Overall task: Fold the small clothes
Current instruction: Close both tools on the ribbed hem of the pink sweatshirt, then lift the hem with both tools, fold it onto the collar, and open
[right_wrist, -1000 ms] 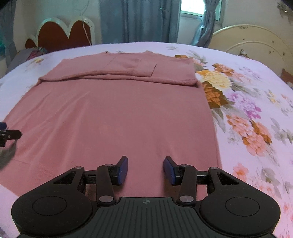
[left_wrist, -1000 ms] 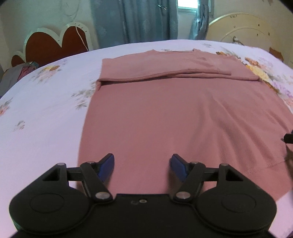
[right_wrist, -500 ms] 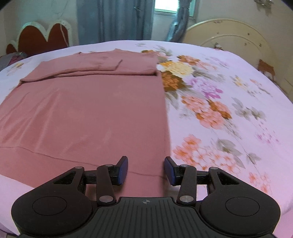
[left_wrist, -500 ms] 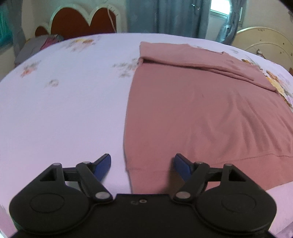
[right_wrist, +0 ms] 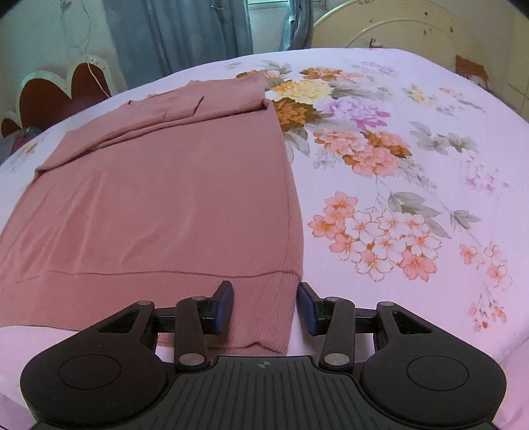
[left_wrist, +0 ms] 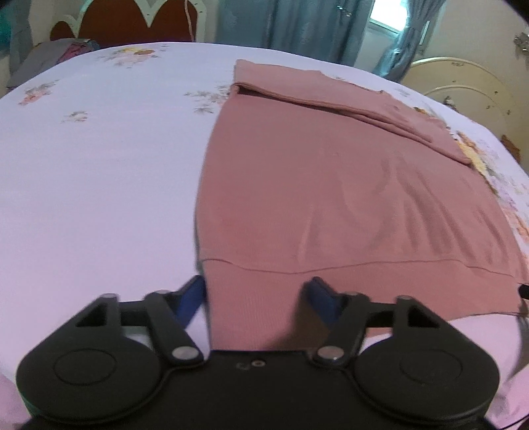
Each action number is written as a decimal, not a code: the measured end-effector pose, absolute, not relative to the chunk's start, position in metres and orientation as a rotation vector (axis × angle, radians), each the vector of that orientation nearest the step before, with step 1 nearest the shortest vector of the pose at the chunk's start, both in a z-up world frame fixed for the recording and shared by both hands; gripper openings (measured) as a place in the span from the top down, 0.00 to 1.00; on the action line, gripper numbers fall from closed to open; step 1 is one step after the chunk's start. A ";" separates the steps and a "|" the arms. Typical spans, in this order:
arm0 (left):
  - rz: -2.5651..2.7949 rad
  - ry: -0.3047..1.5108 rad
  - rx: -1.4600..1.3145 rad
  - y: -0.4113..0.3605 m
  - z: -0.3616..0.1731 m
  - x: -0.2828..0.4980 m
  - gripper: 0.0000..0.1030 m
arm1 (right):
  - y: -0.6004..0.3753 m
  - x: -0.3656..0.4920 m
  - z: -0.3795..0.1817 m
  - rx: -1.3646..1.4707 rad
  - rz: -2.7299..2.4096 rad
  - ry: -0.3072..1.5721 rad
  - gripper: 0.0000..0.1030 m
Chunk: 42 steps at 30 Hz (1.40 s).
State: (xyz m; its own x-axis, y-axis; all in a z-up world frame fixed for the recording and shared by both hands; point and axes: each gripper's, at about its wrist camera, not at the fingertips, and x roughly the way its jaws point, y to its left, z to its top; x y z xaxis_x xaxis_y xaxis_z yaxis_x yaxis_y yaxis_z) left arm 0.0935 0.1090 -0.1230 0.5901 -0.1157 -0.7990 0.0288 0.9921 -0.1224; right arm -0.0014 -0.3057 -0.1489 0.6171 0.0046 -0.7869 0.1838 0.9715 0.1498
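So you've got the pink sweater spread flat on the floral bedsheet, stretching away from both grippers, with its sleeves already folded across the far end.

Your left gripper sits right over the near left corner of the ribbed hem. Its jaws are closing, and the corner of the hem lies in the gap between them, but the blue pads aren't pressing on the knit yet. The left pad is just off the sweater's side edge, over bare sheet, and the right pad is over the hem.

Your right gripper mirrors that at the near right corner. Its jaws are closing too, with the hem corner between them and not pinched yet. Its left pad is over the knit, its right pad just past the edge over the sheet.

Beyond the far end of the bed there's a blue curtain and a red scalloped headboard.
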 end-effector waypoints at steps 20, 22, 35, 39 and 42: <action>-0.240 0.719 -0.231 0.116 -0.055 0.154 0.95 | -0.313 0.050 -0.077 0.284 -0.004 0.719 0.92; -0.245 0.695 -0.235 0.110 -0.046 0.175 0.95 | -0.318 0.071 -0.069 0.291 0.003 0.690 0.92; -0.163 0.604 -0.224 0.081 -0.028 0.351 0.95 | -0.356 0.261 -0.053 0.341 -0.030 0.589 0.92; -0.112 0.646 -0.224 0.071 -0.043 0.403 0.95 | -0.367 0.322 -0.072 0.395 -0.042 0.640 0.92; -0.077 0.684 -0.194 0.063 -0.061 0.435 0.95 | -0.376 0.357 -0.096 0.446 -0.068 0.699 0.92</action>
State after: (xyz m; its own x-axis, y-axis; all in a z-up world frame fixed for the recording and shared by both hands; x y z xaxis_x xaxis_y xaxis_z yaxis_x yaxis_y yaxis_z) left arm 0.4351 0.0629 -0.0606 0.7727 -0.1343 -0.6204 0.0073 0.9792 -0.2028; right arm 0.3572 -0.3760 -0.0963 0.7674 0.0871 -0.6352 0.2072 0.9039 0.3742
